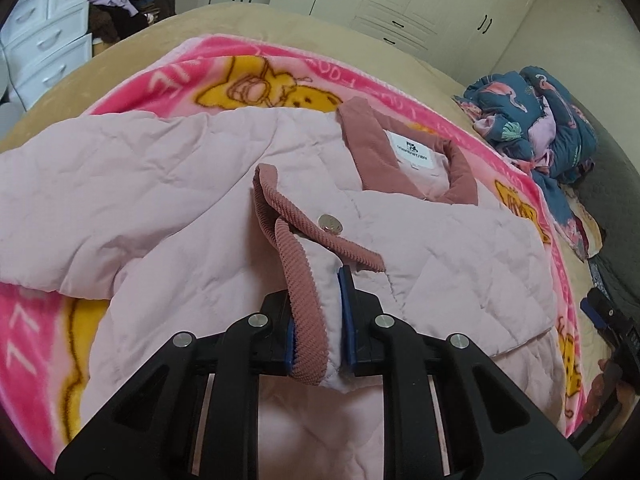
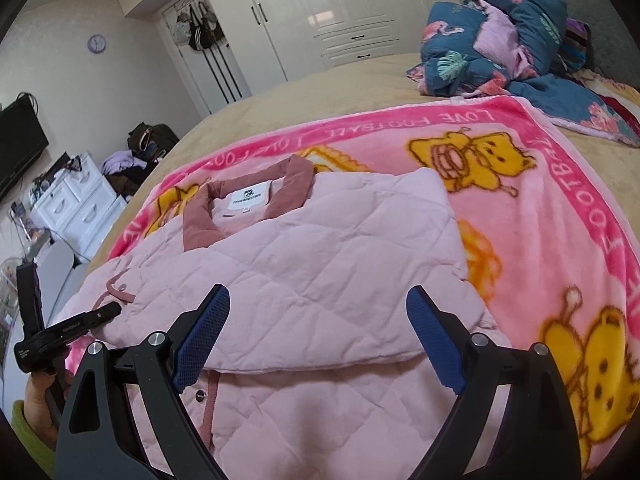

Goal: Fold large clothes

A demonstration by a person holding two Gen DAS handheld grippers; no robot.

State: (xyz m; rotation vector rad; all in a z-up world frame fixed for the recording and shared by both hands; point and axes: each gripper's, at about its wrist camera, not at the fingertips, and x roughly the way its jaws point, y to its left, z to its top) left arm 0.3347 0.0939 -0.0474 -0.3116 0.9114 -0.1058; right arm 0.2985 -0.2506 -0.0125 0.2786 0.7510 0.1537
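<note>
A pale pink quilted jacket (image 1: 140, 184) with a dusty-rose corduroy collar (image 1: 360, 132) lies on a pink cartoon blanket (image 1: 280, 68) on the bed. My left gripper (image 1: 318, 320) is shut on the sleeve cuff (image 1: 316, 288), which has rose corduroy trim, and holds it lifted over the jacket's front. In the right wrist view the jacket (image 2: 320, 264) lies with its right sleeve folded across the chest. My right gripper (image 2: 318, 336) hovers open just above the jacket, nothing between its blue pads (image 2: 204, 336). The left gripper (image 2: 100, 314) shows at that view's left, on the cuff.
A heap of blue patterned bedding (image 2: 500, 36) sits at the head of the bed. White wardrobes (image 2: 320, 12) line the far wall. A white drawer unit (image 2: 76, 200) and a pile of dark clothes (image 2: 148, 140) stand beyond the bed's left side. A person's hand (image 2: 38, 404) holds the left gripper.
</note>
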